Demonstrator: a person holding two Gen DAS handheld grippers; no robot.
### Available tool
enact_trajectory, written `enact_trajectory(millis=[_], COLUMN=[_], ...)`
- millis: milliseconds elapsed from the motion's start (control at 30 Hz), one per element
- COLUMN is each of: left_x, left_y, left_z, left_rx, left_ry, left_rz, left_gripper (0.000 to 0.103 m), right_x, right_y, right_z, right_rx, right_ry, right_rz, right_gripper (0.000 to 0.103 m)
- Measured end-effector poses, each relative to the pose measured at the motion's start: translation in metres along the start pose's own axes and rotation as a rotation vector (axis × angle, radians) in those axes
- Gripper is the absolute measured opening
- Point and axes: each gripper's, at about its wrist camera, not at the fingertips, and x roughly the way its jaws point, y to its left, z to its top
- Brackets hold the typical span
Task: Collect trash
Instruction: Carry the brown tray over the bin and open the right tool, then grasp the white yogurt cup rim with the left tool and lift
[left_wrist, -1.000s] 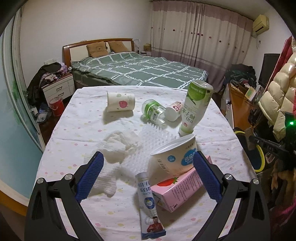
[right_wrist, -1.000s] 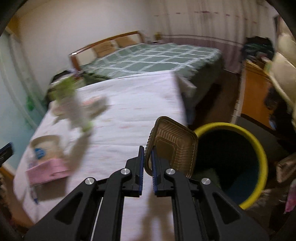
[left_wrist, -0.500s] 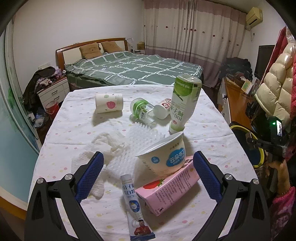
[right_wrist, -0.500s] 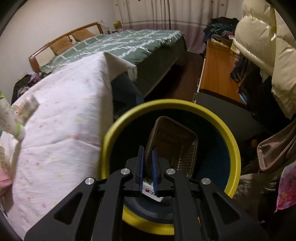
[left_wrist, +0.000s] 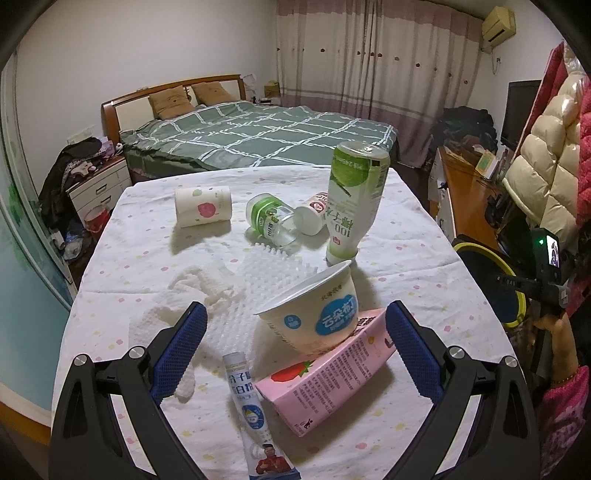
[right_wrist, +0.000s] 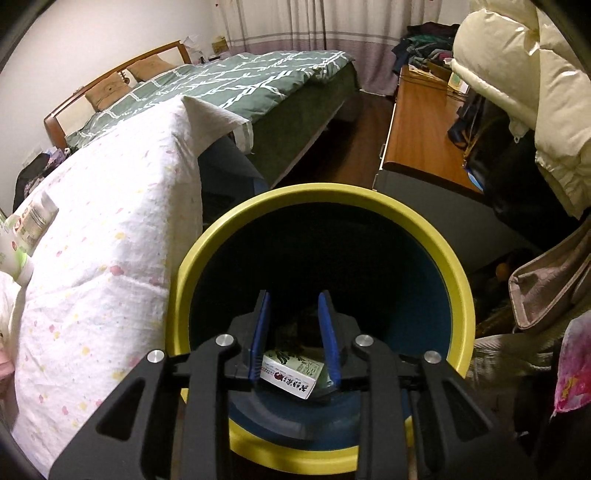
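Right tongs (right_wrist: 293, 332) have just been opening over the yellow-rimmed bin (right_wrist: 321, 195), nothing gripped; they're best lifted straight out. Left tongs (left_wrist: 295, 345) are held released above the bench (left_wrist: 406, 266) trash.

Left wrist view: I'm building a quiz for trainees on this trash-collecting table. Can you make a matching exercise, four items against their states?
Items:
1. green-and-white bottle
2. yogurt cup
3. paper cup with apple print
4. pink carton

States:
A. lying on its side, near the table's far left
B. standing upside down on its cap
C. lying flat, with another item leaning on it
D. tilted, propped on the carton

Pairs: 1-B, 2-D, 3-A, 4-C
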Motion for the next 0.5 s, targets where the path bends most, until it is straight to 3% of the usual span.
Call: enact_trajectory(millis=[167,333,500], left_x=[0.005,0.018,0.038], left_y=[-0.006,-0.019,-0.025], left_z=[0.005,0.014,0.025], left_rx=[0.025,0.12,0.162], left_ry=[0.004,0.006,0.055], left_rz=[-0.014,-0.036,-0.078], left_gripper=[0.096,0.095,0.077], right_x=[-0.006,-0.006,-0.008], right_y=[0.001,0.0,-0.001], right_z=[-0.002,-0.004,-0.006], right_rx=[-0.003,0.001,-0.001], right_ry=[-0.01,-0.006,-0.006], right_rz=[0.003,0.004,0.004], right_gripper=[0.027,0.027,0.027])
